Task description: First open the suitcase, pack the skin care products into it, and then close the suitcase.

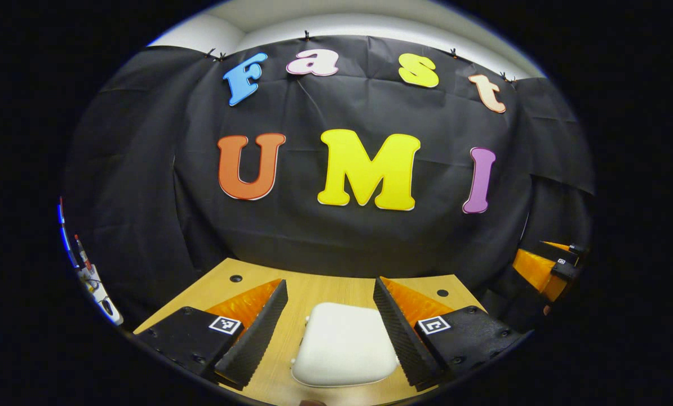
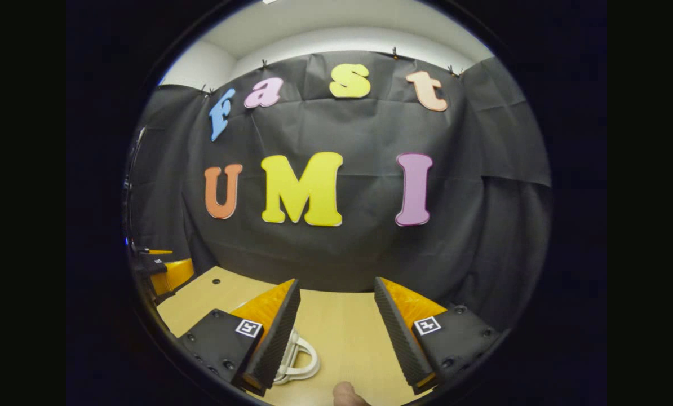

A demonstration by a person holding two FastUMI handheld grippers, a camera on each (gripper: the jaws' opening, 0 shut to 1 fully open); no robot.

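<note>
The white suitcase (image 1: 343,345) lies shut on the wooden table (image 1: 325,285), low centre in the left gripper view, between the spread jaws of the left gripper (image 1: 330,324); its handle (image 2: 298,356) shows lower left in the right gripper view, beside the right gripper (image 2: 336,326), also gaping and empty; opening, packing and closing all seem left to do.

White rounded suitcase (image 1: 342,345) lies flat, closed, on wooden table, near edge; looped white handle (image 2: 298,358) at its right side.

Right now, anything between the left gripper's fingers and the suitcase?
No. In the left gripper view, the left gripper is open and the closed white suitcase lies on the table between its fingers.
</note>
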